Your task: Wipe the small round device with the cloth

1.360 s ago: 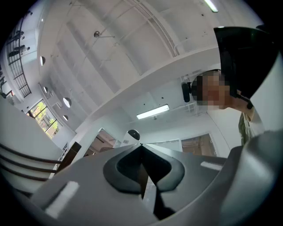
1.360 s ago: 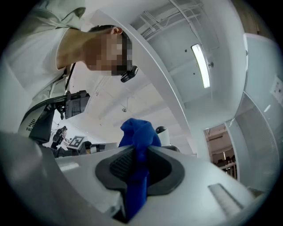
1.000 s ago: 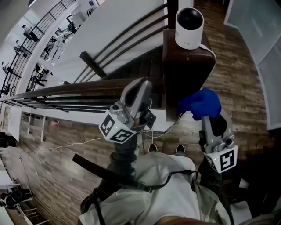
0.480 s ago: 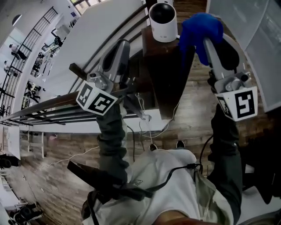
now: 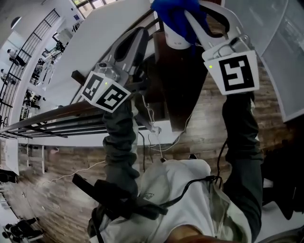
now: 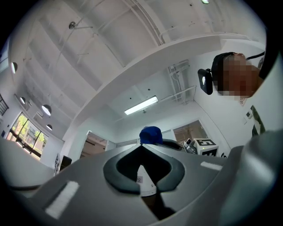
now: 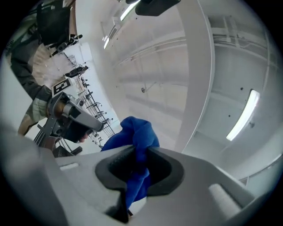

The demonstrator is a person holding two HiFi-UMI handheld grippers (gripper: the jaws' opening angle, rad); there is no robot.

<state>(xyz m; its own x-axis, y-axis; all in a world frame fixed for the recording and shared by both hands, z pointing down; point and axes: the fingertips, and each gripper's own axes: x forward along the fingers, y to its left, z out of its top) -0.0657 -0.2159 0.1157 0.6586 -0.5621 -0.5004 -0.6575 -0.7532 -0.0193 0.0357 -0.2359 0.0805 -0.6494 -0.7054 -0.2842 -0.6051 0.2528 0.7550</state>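
Your right hand-held gripper is clamped tight on the blue cloth, bunched over the white device for wiping. Your left hand-held gripper is closed, empty and held aside.

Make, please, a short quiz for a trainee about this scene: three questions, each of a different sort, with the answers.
1. Multiple choice: what does the right gripper hold between its jaws? A) the cloth B) a brush C) nothing
2. True or false: the device lies on the floor.
3. Fill in the gap: the cloth is ___ in colour.

Key
1. A
2. False: it stands on top of the dark post.
3. blue
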